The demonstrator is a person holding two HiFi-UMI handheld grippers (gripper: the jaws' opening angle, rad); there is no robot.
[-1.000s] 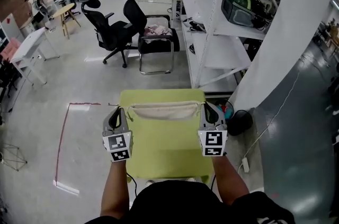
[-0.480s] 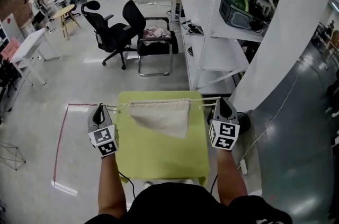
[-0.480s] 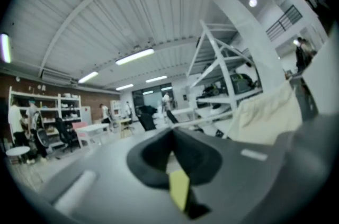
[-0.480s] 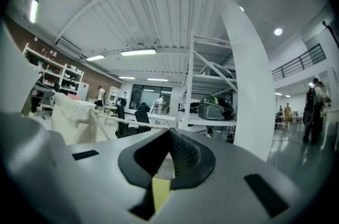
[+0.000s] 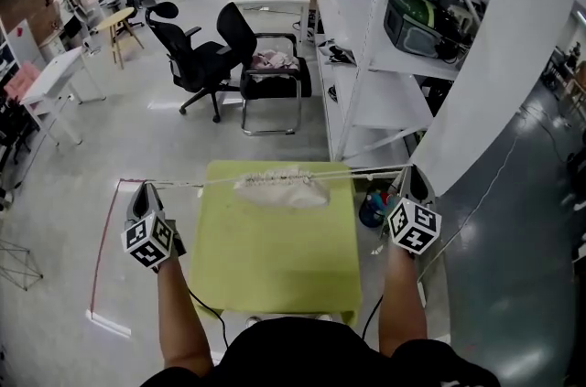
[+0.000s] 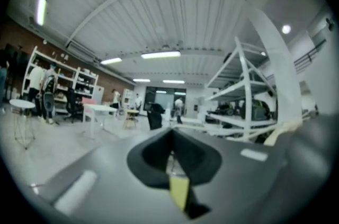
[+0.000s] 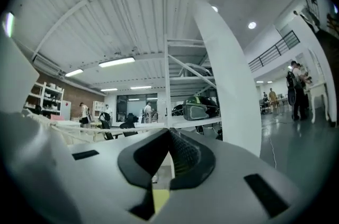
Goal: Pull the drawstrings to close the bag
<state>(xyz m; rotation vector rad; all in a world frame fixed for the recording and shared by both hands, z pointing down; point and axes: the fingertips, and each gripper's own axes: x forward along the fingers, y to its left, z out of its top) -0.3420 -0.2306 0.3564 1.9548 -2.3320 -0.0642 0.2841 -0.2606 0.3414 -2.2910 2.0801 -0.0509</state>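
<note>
The head view looks steeply down on the green table (image 5: 275, 257). Both gripper views face level, sharing the far shelving (image 7: 167, 69).

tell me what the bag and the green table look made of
Bag: soft off-white woven cloth, likely cotton, matte; its mouth bunches into fine gathers. Table: smooth, flat yellow-green top with an even, dull finish, perhaps painted board or plastic; the view cannot settle which.

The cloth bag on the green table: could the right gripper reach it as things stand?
Probably yes, but not freely. Nothing stands between the right gripper and the bag on the table. Yet its jaws are shut on a taut drawstring, so it would have to slacken or release that first.
</note>
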